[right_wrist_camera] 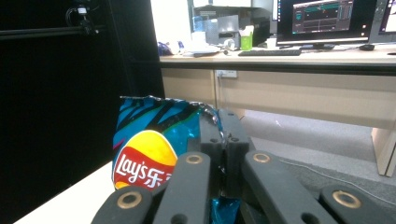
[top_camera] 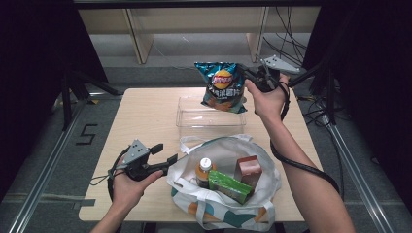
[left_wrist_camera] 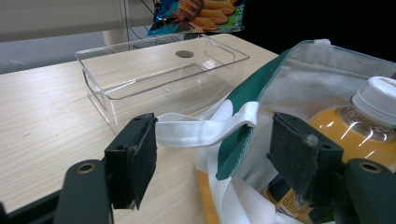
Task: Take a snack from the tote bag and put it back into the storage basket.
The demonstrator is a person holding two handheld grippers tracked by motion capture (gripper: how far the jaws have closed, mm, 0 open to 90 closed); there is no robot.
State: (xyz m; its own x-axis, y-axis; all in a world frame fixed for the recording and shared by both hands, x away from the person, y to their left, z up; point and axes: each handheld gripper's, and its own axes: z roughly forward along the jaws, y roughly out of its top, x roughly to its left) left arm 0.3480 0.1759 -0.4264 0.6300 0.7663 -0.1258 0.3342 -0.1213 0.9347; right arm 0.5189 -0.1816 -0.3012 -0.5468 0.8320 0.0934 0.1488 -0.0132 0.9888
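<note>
A blue Lay's crisp bag (top_camera: 223,86) hangs in the air above the far end of a clear plastic tray (top_camera: 187,120). My right gripper (top_camera: 247,75) is shut on the bag's upper right edge; in the right gripper view the closed jaws pinch the crinkled bag (right_wrist_camera: 144,149). My left gripper (top_camera: 164,154) stands open at the left side of a white and green tote bag (top_camera: 218,206). In the left gripper view the tote's white handle strap (left_wrist_camera: 205,128) runs between the open pads (left_wrist_camera: 140,158) without being pressed.
Inside the tote stand an orange juice bottle (top_camera: 204,171), a green carton (top_camera: 231,187) and a brown carton (top_camera: 248,170). The wooden table (top_camera: 141,116) has dark floor and metal rails on both sides. Desks with monitors (right_wrist_camera: 322,21) stand far behind.
</note>
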